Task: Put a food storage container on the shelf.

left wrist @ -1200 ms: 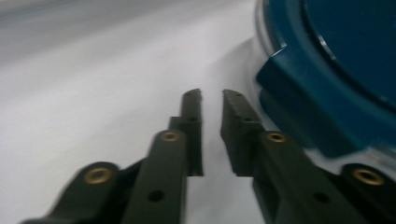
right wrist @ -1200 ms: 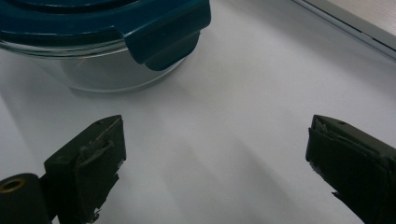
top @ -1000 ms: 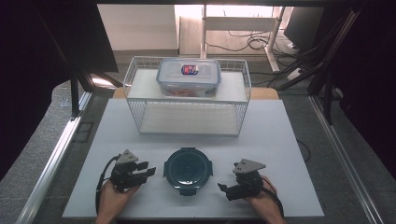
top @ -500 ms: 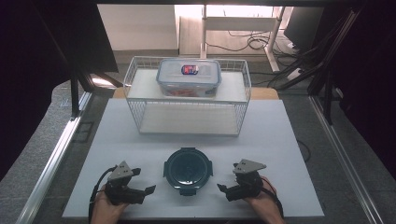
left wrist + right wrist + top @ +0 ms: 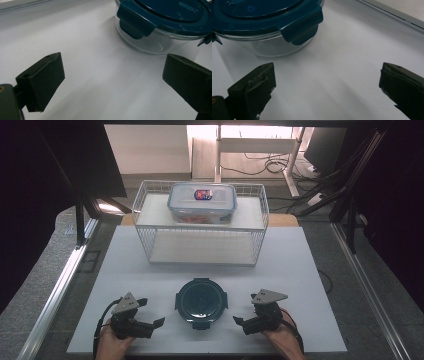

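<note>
The left gripper (image 5: 113,80) hangs low over the white table (image 5: 87,50), its two black jaws wide apart after just opening, with nothing but bare surface between them. Ahead, toward the upper right, stands a round glass container (image 5: 152,41) with a teal lid (image 5: 172,15); one lid clasp (image 5: 133,22) faces the gripper, folded down over the rim.
</note>
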Available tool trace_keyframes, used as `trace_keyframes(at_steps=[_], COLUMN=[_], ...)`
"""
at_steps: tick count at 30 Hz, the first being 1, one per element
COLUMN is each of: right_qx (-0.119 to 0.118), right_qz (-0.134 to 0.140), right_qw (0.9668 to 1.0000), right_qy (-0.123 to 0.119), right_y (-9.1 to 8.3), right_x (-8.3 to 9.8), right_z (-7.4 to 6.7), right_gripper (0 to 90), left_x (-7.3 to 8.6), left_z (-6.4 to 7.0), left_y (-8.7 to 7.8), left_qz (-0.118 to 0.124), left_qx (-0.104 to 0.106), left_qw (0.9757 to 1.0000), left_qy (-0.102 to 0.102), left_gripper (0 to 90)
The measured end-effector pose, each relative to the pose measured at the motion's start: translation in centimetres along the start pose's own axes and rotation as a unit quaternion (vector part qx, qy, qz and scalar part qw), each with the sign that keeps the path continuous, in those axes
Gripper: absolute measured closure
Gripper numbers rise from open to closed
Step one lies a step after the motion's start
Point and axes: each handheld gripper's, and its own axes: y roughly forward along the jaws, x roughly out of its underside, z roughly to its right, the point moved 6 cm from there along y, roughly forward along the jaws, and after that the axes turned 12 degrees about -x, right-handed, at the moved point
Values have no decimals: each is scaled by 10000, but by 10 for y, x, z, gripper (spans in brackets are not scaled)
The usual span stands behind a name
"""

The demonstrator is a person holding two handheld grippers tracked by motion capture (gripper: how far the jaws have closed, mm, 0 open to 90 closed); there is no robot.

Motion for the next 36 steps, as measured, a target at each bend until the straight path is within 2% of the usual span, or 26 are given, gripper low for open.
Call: trace_keyframes(at_steps=[6,10,16,18,21,26,29,32,36], right_qx=[-69,-80,-178,-193,-305,-444,-506,-587,-735], right_qz=[133,101,264,299,174,20,-28,-50,-137], right_qw=[9998,9997,9991,9985,9977,9976,9971,9964,9947], right_qy=[103,185,279,406,588,523,564,604,710], right_y=[-1,0,-2,-2,0,3,6,9,14], right_x=[-4,-4,-13,-17,-20,-30,-36,-39,-43], right_z=[-1,0,-3,-3,-4,-9,-11,-12,-11], right_gripper=[3,6,0,0,0,17,42,81,109], left_x=[-1,-3,-9,-12,-18,-31,-38,-44,-51], left_z=[2,5,9,11,14,18,22,26,30], left_y=[1,1,3,4,8,16,21,26,36], left_qz=[-87,-120,-179,-161,-213,-211,-255,-311,-452], left_qx=[59,112,147,213,320,448,494,721,831], left_qw=[9999,9999,9997,9996,9993,9987,9984,9968,9954], left_qy=[-16,5,40,9,-9,81,134,113,165], left_gripper=[49,54,50,43,43,51,56,25,25])
